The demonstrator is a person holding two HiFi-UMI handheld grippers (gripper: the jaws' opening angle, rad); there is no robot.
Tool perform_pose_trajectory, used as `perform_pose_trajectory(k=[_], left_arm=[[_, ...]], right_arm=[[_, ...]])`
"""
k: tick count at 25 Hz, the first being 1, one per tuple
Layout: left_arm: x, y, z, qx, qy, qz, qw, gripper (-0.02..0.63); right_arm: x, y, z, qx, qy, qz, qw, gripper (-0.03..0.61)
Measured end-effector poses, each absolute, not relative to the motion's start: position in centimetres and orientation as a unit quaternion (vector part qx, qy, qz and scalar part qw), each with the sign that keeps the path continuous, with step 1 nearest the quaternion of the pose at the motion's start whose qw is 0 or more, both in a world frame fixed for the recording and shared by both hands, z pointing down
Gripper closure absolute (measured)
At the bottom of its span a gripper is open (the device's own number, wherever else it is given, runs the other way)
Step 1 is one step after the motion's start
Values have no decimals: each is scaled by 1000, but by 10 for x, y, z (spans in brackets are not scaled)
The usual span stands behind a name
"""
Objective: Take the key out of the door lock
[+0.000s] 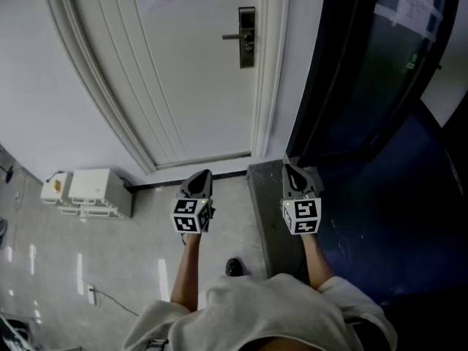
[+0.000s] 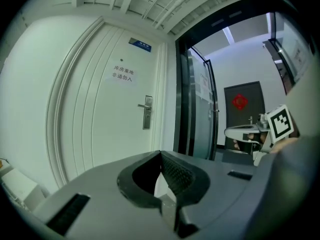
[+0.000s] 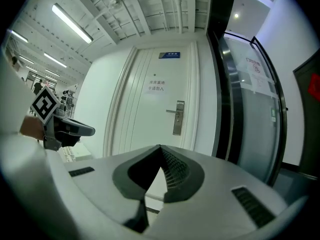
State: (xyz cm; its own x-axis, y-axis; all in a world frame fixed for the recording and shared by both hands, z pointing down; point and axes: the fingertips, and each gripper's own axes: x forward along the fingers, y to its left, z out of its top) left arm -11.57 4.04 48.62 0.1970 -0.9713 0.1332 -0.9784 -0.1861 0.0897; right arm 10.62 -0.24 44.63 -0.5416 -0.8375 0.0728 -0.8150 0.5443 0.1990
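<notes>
White walls and a pale tiled floor frame the white door we face. Its lock plate and lever handle sit at the door's right edge. The key is too small to make out in any view, so we can place it no closer than that lock, well apart from both grippers.

Looking down from the head, we see the left gripper and right gripper side by side, low before the door. A white box stands against the wall, and a shoe shows below. Neither gripper view shows those.

From the left gripper view we see its jaws pressed together at the tips, with nothing between. It alone shows a dark door with a red ornament beyond the glass door.

From the right gripper view its jaws likewise meet, empty. Only there do strip lights and an open hall appear at the left.
</notes>
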Motion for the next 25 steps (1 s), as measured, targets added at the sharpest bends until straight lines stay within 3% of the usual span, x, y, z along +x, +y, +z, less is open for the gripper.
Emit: perform_pose_trajectory(k=[9, 25], left_arm=[[-174, -54, 482, 781, -620, 23, 72, 595], [-189, -134, 521, 786, -610, 37, 98, 595]], right_arm=[[48, -87, 441, 488, -866, -77, 76, 555], [29, -163, 482, 490, -864, -51, 105, 555]])
